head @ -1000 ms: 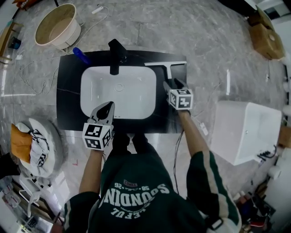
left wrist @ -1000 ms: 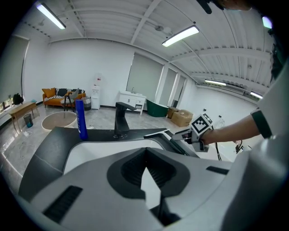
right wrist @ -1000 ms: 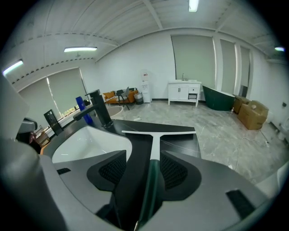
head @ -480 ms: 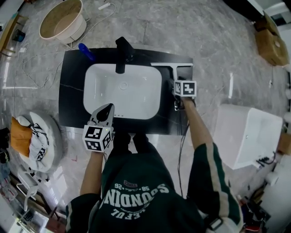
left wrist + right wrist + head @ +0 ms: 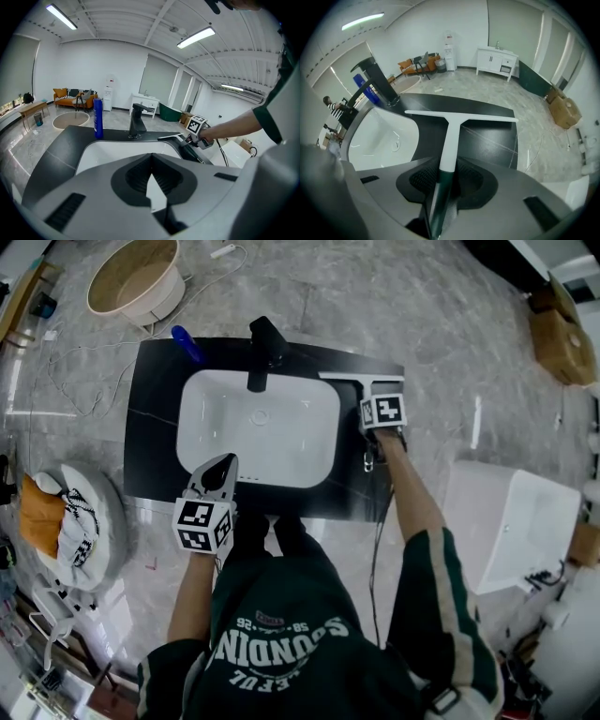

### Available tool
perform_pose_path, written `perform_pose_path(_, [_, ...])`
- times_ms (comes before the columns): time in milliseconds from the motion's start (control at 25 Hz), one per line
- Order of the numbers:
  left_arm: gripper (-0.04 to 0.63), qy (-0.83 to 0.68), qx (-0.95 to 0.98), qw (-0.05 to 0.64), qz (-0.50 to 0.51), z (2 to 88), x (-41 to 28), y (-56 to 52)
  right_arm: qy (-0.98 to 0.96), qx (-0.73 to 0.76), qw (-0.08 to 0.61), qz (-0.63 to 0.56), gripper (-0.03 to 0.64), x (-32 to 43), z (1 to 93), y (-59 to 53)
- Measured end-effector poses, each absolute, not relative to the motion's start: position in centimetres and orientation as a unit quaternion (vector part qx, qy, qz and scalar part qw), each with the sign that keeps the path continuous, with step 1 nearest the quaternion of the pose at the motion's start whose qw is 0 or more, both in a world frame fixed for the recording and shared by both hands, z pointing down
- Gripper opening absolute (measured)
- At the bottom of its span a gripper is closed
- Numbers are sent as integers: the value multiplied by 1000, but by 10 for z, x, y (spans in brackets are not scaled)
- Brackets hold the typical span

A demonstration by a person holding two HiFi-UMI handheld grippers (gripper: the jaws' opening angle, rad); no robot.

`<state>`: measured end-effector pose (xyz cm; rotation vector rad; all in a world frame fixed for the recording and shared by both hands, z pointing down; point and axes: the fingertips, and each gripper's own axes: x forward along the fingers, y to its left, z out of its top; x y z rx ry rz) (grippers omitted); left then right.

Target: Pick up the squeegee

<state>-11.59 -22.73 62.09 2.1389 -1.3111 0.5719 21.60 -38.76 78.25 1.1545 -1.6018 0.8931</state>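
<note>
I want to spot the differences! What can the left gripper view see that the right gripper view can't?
Only the left gripper view: the left gripper, jaws together and empty, and the right gripper seen from outside on a reaching arm.
Only the right gripper view: that gripper's jaws up close, just closing on the squeegee by its dark handle, and a far-off person in stripes.
Both show the squeegee, the black faucet, the white sink and the blue bottle.

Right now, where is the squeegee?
In the head view the squeegee lies on the black counter right of the white basin; the right gripper's jaws have just been closing on its handle.
</note>
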Motion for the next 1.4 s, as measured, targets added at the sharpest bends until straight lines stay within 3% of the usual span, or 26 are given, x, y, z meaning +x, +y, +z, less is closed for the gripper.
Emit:
perform_pose_path(680, [2,-489,801,276,209,615,-132,-222,-634,493,430,414,89,213,779,-370])
perform_pose_path(1400, [2,-457,831,249,198,602,-132,-223,-674,517,363,383,87,187,724,-333])
